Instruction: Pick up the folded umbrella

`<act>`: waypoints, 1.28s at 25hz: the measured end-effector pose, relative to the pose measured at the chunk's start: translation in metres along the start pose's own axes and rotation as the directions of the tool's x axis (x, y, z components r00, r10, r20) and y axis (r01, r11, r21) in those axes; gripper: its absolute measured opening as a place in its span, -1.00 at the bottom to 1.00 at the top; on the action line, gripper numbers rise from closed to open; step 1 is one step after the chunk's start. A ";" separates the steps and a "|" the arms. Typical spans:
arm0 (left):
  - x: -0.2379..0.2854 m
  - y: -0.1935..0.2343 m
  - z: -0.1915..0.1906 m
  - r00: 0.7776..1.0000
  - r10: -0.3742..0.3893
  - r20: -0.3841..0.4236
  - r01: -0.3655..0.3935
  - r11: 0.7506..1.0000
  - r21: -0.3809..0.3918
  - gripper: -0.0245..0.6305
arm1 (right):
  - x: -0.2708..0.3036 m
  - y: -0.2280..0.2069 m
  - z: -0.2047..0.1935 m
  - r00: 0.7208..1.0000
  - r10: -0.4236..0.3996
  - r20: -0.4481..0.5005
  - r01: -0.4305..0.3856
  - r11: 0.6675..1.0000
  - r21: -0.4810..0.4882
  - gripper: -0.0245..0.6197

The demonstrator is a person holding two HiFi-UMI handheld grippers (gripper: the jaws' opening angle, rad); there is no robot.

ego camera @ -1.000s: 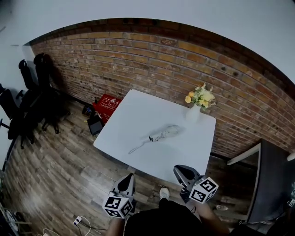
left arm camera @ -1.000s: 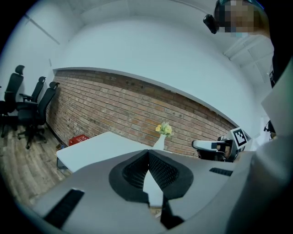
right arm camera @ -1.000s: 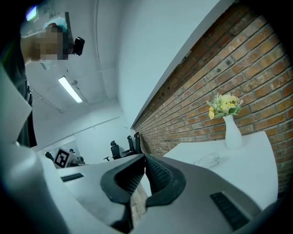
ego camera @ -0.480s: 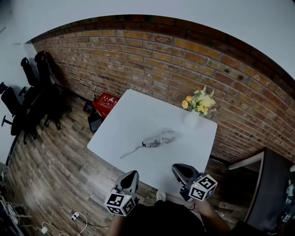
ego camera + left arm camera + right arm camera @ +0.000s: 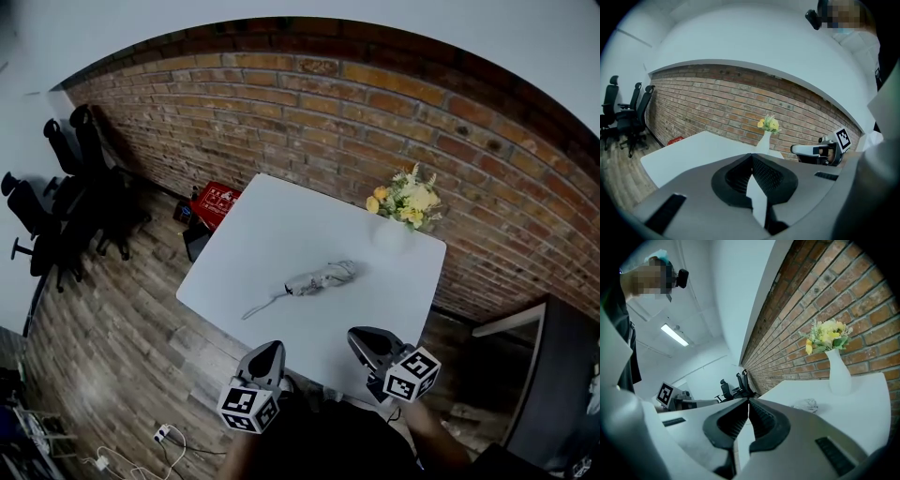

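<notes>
A grey folded umbrella [image 5: 314, 280] lies in the middle of the white table [image 5: 272, 234], its thin strap trailing toward the near left. Part of the umbrella [image 5: 807, 405] shows just past the jaws in the right gripper view. My left gripper [image 5: 266, 354] hovers at the table's near edge, shut and empty. To its right, my right gripper [image 5: 364, 341] is over the near edge too, jaws shut with nothing between them. Both sit well short of the umbrella.
A white vase of yellow flowers [image 5: 401, 208] stands at the table's far right corner against the brick wall [image 5: 375, 112]. Black office chairs [image 5: 66, 187] and a red crate [image 5: 216, 203] are on the wooden floor to the left. A dark table [image 5: 553, 375] is at right.
Both grippers have moved forward to the table's near edge, and the table with the umbrella now sits closer in the head view. The jaws stayed shut.
</notes>
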State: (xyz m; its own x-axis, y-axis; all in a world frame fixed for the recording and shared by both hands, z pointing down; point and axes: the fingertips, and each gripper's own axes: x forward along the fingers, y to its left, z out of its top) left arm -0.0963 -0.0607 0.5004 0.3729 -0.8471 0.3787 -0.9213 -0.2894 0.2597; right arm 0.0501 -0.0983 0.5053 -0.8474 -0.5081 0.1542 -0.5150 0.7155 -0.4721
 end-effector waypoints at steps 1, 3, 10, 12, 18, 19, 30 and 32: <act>0.001 0.000 0.000 1.000 -0.001 -0.008 0.001 1.000 0.007 -0.88 | 0.001 0.001 -0.001 1.000 0.004 0.002 -0.004 1.000 0.002 -0.85; 0.004 0.001 -0.001 1.000 -0.006 -0.023 0.007 1.000 0.024 -0.88 | 0.002 0.002 -0.002 1.000 0.005 0.009 -0.005 1.000 0.007 -0.85; 0.030 0.009 -0.007 0.994 -0.073 -0.077 0.078 0.995 0.064 -0.88 | 0.002 -0.009 -0.003 0.998 -0.058 0.033 0.057 0.998 0.025 -0.85; 0.039 0.012 -0.006 0.990 -0.100 -0.098 0.108 0.991 0.081 -0.88 | 0.002 -0.010 0.000 0.996 -0.082 0.042 0.081 0.996 0.026 -0.85; 0.076 0.021 0.004 0.976 -0.161 -0.149 0.182 0.973 0.142 -0.88 | 0.010 -0.015 0.004 0.989 -0.137 0.048 0.136 0.991 0.021 -0.85; 0.081 0.023 0.004 0.973 -0.168 -0.159 0.192 0.969 0.152 -0.88 | 0.012 -0.017 0.003 0.987 -0.151 0.045 0.150 0.988 0.026 -0.85; 0.139 0.052 -0.004 0.926 -0.246 -0.286 0.325 0.905 0.276 -0.88 | 0.042 -0.021 -0.007 0.950 -0.311 0.010 0.310 0.950 0.033 -0.85; 0.151 0.055 -0.009 0.912 -0.262 -0.316 0.358 0.884 0.302 -0.88 | 0.046 -0.020 -0.009 0.943 -0.332 0.003 0.331 0.943 0.036 -0.85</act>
State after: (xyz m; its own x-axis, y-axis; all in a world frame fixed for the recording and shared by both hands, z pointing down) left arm -0.0901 -0.2004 0.5795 0.6164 -0.5559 0.5577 -0.7137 -0.6937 0.0974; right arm 0.0202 -0.1312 0.5295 -0.6282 -0.7180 0.2996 -0.7616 0.4890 -0.4252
